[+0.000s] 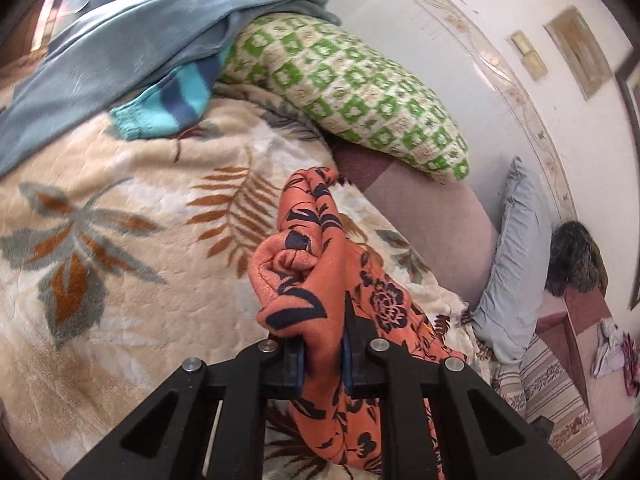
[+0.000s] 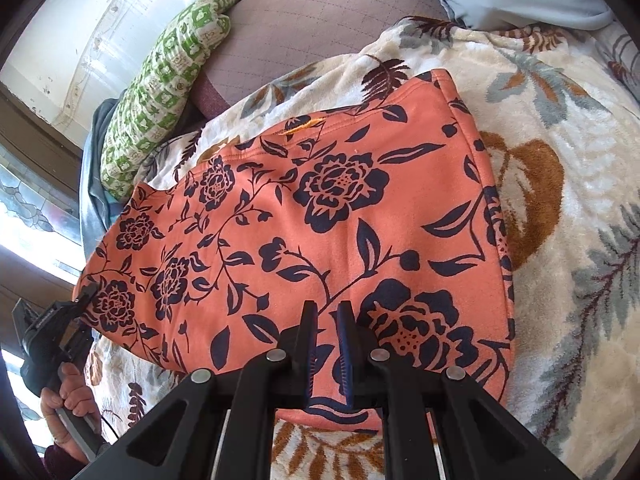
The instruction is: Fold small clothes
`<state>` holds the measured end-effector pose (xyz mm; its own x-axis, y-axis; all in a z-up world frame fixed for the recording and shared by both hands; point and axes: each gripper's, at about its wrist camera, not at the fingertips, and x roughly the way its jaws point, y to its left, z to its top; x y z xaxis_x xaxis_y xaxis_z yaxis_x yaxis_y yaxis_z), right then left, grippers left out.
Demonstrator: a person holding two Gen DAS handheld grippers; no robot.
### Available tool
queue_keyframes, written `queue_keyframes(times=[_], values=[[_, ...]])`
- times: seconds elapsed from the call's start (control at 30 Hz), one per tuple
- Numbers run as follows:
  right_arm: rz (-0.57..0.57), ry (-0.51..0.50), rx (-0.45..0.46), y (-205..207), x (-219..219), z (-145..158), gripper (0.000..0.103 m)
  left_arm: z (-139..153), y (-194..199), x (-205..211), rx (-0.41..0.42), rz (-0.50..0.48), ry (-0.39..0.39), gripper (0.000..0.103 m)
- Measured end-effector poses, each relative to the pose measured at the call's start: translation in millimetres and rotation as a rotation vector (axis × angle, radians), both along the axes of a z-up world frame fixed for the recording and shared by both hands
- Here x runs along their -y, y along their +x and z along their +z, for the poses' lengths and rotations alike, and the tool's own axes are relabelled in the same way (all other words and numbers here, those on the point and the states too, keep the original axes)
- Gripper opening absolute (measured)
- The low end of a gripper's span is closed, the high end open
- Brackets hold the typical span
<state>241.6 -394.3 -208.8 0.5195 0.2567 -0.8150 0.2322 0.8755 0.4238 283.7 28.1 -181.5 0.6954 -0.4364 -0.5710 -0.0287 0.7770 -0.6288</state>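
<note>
The soft, light orange garment with navy flowers (image 2: pixel 320 216) lies limp on the bed; left tongs (image 1: pixel 323 354) pinch its bunched corner, right tongs (image 2: pixel 326 316) clamp its near hem.

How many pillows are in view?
2: green-checked pillow against the wall beside the blue clothes; pale blue pillow farther along the wall. Others may be hidden.

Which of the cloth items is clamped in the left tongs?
The orange flowered garment, bunched between the left tongs; the grey-blue garment and striped teal piece lie untouched.
</note>
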Motion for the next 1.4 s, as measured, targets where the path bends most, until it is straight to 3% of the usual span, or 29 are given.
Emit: queue_keyframes(times=[0.2, 0.4, 0.53, 0.67, 0.77, 0.83, 0.9, 1.13, 1.23, 1.3, 1.33, 1.4], values=[[-0.083, 0.097, 0.029, -14, 39, 3, 0.013, 54, -12, 84, 0.085, -0.174, 0.13, 0.01], [-0.202, 0.166, 0.069, -36, 96, 7, 0.013, 72, -35, 192, 0.148, -0.382, 0.187, 0.01], [-0.3, 0.221, 0.097, -54, 142, 8, 0.013, 55, -59, 270, 0.162, -0.537, 0.248, 0.01], [-0.407, 0.284, 0.114, -70, 183, 3, 0.013, 4, -78, 327, 0.05, -0.648, 0.284, 0.01], [-0.437, 0.283, 0.1, -73, 198, -2, 0.014, -25, -89, 338, 0.005, -0.662, 0.332, 0.01], [-0.431, 0.279, 0.091, -71, 201, -4, 0.014, -30, -89, 331, -0.014, -0.652, 0.306, 0.01], [-0.413, 0.292, 0.092, -68, 201, -5, 0.014, -25, -87, 328, -0.005, -0.653, 0.299, 0.01], [-0.32, 0.387, 0.128, -58, 182, -4, 0.014, -3, -100, 340, 0.107, -0.722, 0.384, 0.01], [-0.289, 0.381, 0.109, -50, 171, -7, 0.014, -27, -100, 343, 0.044, -0.76, 0.454, 0.011], [-0.276, 0.375, 0.099, -47, 168, -9, 0.014, -35, -97, 337, 0.019, -0.761, 0.446, 0.011], [-0.272, 0.372, 0.096, -46, 166, -10, 0.014, -32, -96, 334, 0.019, -0.766, 0.433, 0.013], [-0.26, 0.369, 0.097, -44, 164, -10, 0.014, -20, -96, 331, 0.012, -0.795, 0.416, 0.031]])
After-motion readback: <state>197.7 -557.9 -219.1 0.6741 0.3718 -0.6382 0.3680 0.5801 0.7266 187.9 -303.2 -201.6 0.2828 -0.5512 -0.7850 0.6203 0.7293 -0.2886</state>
